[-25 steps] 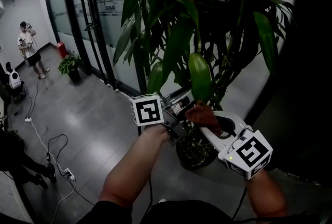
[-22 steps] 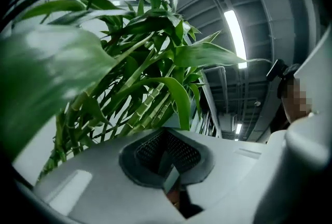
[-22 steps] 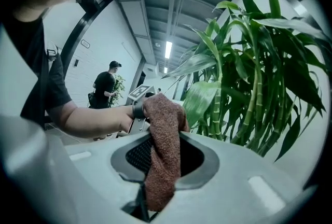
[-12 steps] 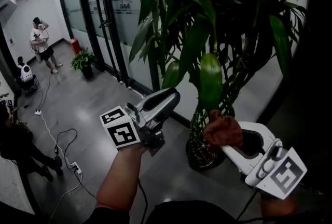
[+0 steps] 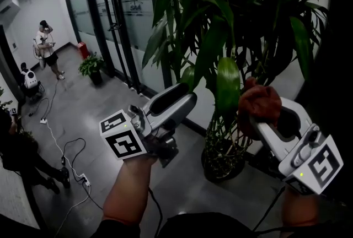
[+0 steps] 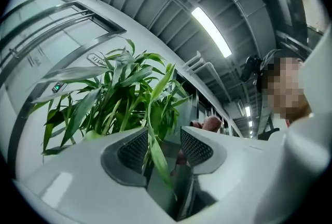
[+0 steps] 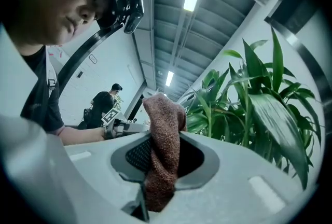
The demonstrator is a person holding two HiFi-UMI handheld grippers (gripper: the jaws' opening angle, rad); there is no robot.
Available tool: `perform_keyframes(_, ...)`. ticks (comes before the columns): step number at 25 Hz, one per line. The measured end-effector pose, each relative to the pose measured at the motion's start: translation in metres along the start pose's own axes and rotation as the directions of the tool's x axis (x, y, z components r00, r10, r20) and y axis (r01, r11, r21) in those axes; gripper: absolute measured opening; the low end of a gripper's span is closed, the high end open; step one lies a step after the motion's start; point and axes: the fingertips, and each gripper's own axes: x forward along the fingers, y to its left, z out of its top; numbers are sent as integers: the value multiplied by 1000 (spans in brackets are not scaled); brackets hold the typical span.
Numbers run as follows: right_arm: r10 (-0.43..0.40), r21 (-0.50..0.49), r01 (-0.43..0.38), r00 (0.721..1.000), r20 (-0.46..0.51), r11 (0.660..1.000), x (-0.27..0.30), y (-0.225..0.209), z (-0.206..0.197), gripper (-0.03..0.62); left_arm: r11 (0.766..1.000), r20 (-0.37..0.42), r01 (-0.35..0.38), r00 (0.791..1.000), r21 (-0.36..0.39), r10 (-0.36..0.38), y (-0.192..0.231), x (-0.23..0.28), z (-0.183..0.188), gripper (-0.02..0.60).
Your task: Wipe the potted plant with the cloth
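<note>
The tall potted plant (image 5: 231, 22) stands in a dark pot (image 5: 223, 164) by the glass wall. My right gripper (image 5: 255, 117) is shut on a reddish-brown cloth (image 5: 261, 100), held against the right side of a broad hanging leaf (image 5: 228, 87). In the right gripper view the cloth (image 7: 163, 124) bulges up out of the right gripper (image 7: 165, 162). My left gripper (image 5: 190, 97) is left of the plant, and its jaws are opening. In the left gripper view a narrow leaf (image 6: 155, 151) hangs in the left gripper (image 6: 162, 148), and neither pad presses on it.
A glass wall with dark frames (image 5: 118, 22) runs back on the left. A person (image 5: 46, 48) stands down the corridor near a small potted plant (image 5: 90, 66) and a white device (image 5: 30, 79). Cables (image 5: 60, 150) and a power strip (image 5: 84, 179) lie on the grey floor.
My left gripper has drawn away from the plant to the left and its jaws have opened. My right gripper has risen with the cloth, up beside the broad leaf.
</note>
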Motion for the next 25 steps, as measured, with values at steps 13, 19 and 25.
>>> perform_keyframes(13,-71,-100,73,997,29,992,21,-29,22,78,995,-24,-77,997,60,78,18,32,4,27)
perform_keyframes(19,-92,-158,97,995,40,983,42,-41,29,78,993,-13,-89,996,77,90,18,29,5,15)
perform_keyframes(25,-133,-248,124,991,-21,961,82,-59,34,78,985,-20,-131,991,111,134,25,26,1,15)
